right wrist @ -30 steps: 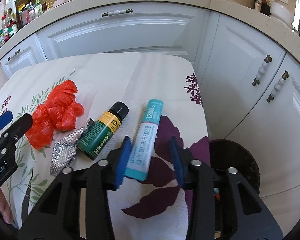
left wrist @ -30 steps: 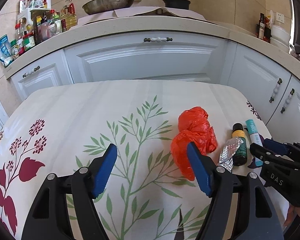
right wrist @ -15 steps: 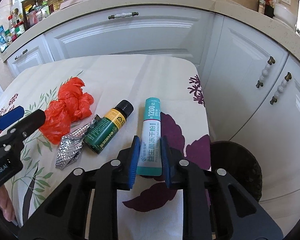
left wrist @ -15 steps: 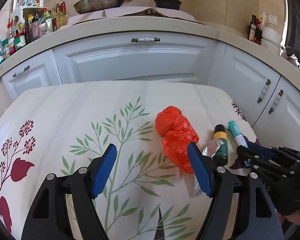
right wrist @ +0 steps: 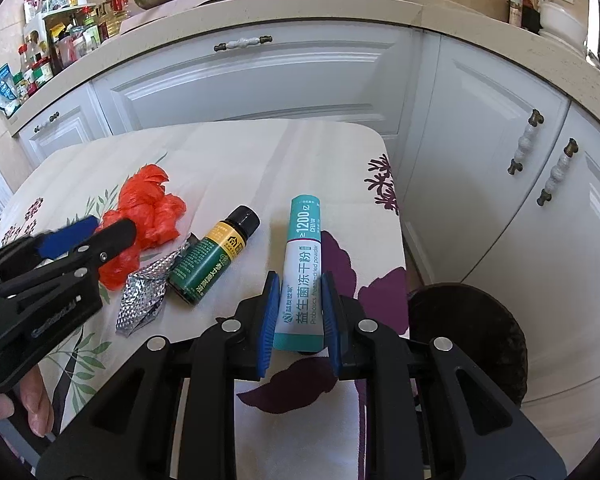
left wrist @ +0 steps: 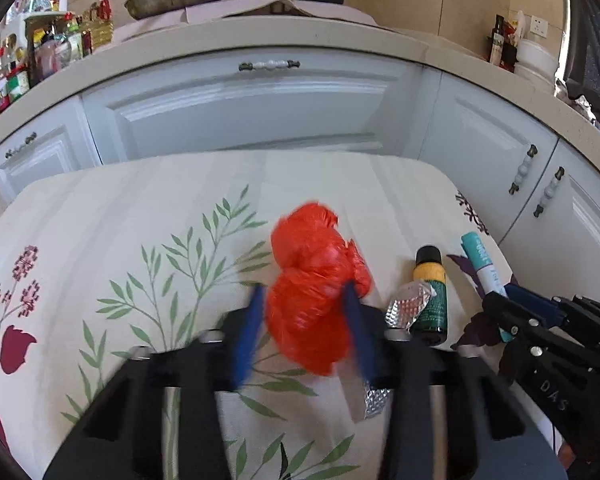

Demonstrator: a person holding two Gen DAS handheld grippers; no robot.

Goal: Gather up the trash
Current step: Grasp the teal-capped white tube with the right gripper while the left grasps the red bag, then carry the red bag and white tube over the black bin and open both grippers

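A floral-clothed table (right wrist: 228, 152) fronts white kitchen cabinets (right wrist: 260, 80). Only my right camera shows the dark round bin (right wrist: 484, 328) below the table's edge, cut off by my tool. On the cloth, my left gripper (left wrist: 304, 316), blurred, has just been closing and now presses both sides of the crumpled red bag (left wrist: 312, 276). My right gripper (right wrist: 300, 312) is clamped on the teal-and-white tube (right wrist: 303, 268). Between them lie a green bottle (right wrist: 212, 256) and crushed foil (right wrist: 144, 292), part hidden in the left view.
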